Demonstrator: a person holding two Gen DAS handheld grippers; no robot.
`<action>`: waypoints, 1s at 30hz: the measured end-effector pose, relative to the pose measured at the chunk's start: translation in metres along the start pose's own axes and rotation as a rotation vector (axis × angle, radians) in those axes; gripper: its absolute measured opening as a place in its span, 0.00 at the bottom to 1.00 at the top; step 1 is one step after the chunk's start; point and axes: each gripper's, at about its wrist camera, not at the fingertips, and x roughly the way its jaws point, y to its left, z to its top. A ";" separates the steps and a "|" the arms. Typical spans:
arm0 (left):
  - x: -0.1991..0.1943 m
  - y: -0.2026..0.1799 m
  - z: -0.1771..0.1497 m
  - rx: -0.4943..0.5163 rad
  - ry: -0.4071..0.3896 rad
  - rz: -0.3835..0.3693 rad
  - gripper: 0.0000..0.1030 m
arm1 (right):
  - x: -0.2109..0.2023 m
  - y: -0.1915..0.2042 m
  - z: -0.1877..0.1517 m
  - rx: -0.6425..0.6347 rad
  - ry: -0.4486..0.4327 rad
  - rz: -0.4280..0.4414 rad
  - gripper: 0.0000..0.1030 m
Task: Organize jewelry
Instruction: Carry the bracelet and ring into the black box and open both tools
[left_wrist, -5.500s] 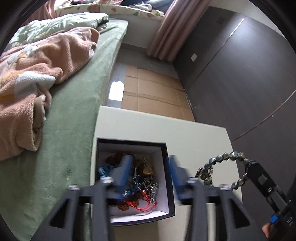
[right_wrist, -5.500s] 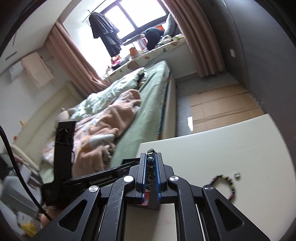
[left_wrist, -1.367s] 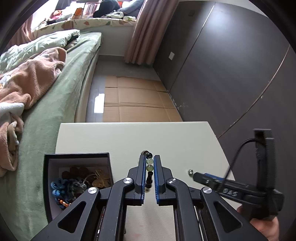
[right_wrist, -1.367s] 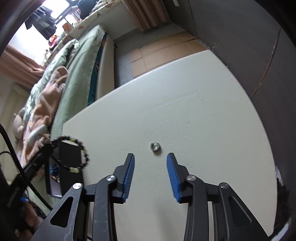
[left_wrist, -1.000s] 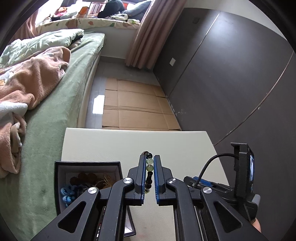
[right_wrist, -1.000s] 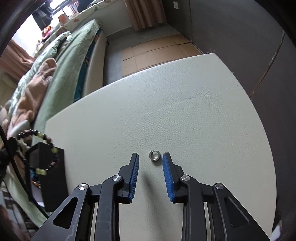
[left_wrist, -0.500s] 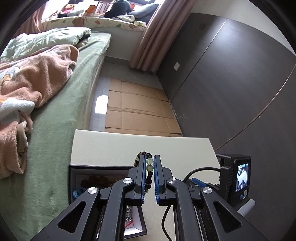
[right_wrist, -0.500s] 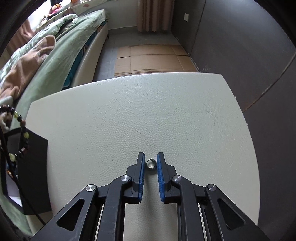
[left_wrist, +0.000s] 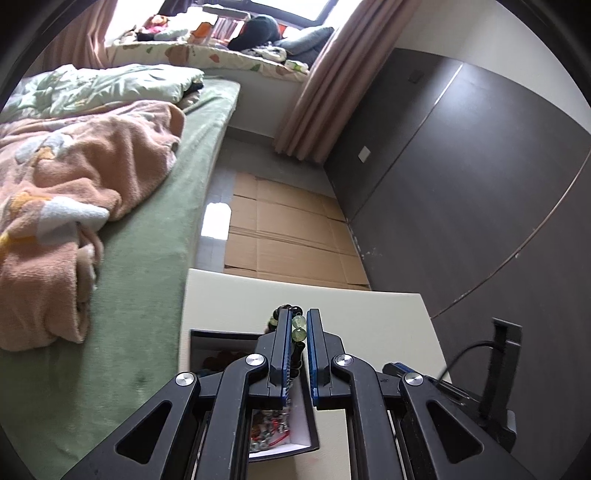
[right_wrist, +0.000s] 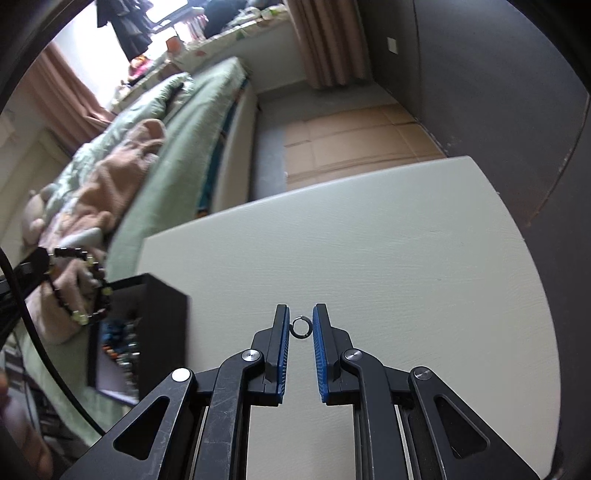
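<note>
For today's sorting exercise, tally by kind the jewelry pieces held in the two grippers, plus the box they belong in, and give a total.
Beaded bracelet, in the left gripper: 1
Small metal ring, in the right gripper: 1
Black jewelry box: 1
Total: 3

A bed (left_wrist: 147, 266) with a green sheet and a rumpled peach blanket (left_wrist: 74, 192) fills the left of the frame, daylight enters a window (left_wrist: 221, 7) at the top, pinkish curtains (left_wrist: 325, 92) hang beside dark wall panels (left_wrist: 461, 184) at right, and flattened cardboard (left_wrist: 288, 236) covers the floor at centre.
</note>
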 end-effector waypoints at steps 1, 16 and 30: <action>0.000 0.002 0.000 -0.003 0.001 0.003 0.08 | -0.004 0.006 -0.002 -0.010 -0.012 0.014 0.14; 0.018 0.027 -0.005 -0.075 0.116 0.039 0.09 | -0.026 0.063 -0.014 -0.078 -0.092 0.208 0.14; 0.007 0.053 -0.001 -0.140 0.083 0.112 0.10 | -0.007 0.104 -0.015 -0.090 -0.058 0.350 0.14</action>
